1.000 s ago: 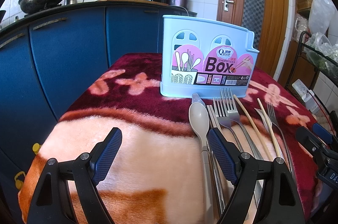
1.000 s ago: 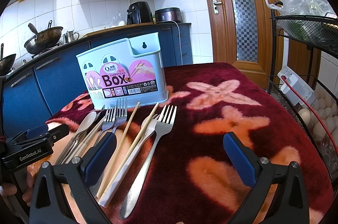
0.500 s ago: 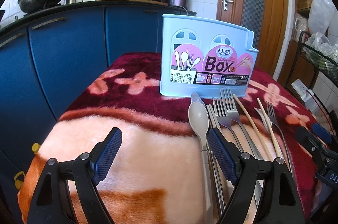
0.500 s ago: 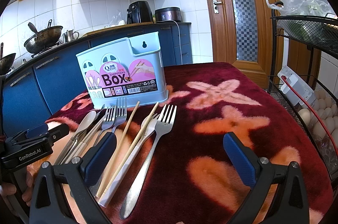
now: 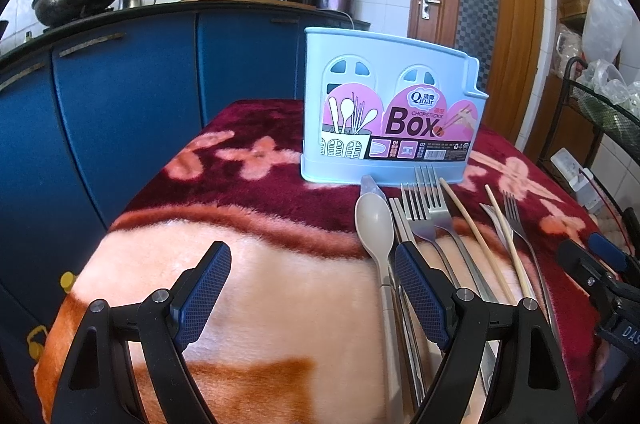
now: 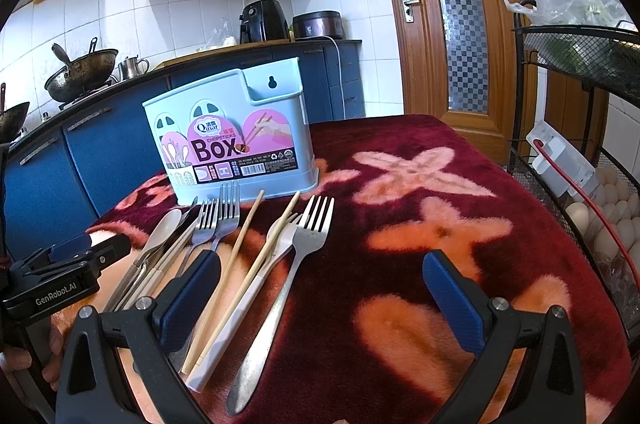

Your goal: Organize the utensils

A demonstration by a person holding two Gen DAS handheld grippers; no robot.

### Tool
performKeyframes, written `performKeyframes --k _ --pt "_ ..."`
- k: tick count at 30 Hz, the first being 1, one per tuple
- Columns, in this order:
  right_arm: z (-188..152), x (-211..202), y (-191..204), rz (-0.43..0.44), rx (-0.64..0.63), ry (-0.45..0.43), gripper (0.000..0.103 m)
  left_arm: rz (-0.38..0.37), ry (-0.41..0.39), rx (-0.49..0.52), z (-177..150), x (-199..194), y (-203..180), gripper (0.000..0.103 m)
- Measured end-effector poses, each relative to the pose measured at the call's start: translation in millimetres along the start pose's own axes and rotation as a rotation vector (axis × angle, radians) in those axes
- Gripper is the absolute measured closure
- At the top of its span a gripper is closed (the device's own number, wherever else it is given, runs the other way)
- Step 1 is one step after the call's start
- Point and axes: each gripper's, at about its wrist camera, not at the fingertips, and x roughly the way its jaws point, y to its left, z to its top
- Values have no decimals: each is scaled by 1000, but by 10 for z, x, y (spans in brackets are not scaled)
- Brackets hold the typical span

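A light blue chopstick box (image 5: 390, 116) stands upright at the far side of the table; it also shows in the right wrist view (image 6: 236, 136). In front of it lie a beige spoon (image 5: 376, 224), several metal forks (image 5: 424, 208), two wooden chopsticks (image 5: 472, 228) and a large fork (image 6: 304, 248). My left gripper (image 5: 312, 288) is open and empty, above the blanket left of the spoon. My right gripper (image 6: 320, 288) is open and empty, above the large fork's handle and the blanket to its right.
A red and orange flowered blanket (image 6: 440, 224) covers the table. Blue kitchen cabinets (image 5: 120, 96) stand behind and to the left. A black wire rack (image 6: 580, 184) with eggs and a power strip is at the right. A wooden door (image 6: 452, 8) is behind.
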Motion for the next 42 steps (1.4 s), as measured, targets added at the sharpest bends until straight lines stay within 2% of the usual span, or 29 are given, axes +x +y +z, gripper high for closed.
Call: performKeyframes --k 7,13,20,24,29,35,42 --pt "44 62 -20 22 8 65 0 -45 62 -1 63 -41 3 18" --pt "142 145 -46 38 13 164 0 -42 103 23 149 -29 11 18" --pt "235 247 -54 56 -20 257 14 -60 188 21 188 135 35 18" --pt "250 359 -43 71 -41 324 17 -64 230 40 196 240 -2 18" --pt "255 489 -16 46 -77 378 27 -45 276 70 179 393 -20 18" --pt "278 599 -6 7 -118 429 36 -47 292 97 206 453 -35 18" --pt "341 665 -1 13 -150 488 36 -76 329 112 229 459 13 18"
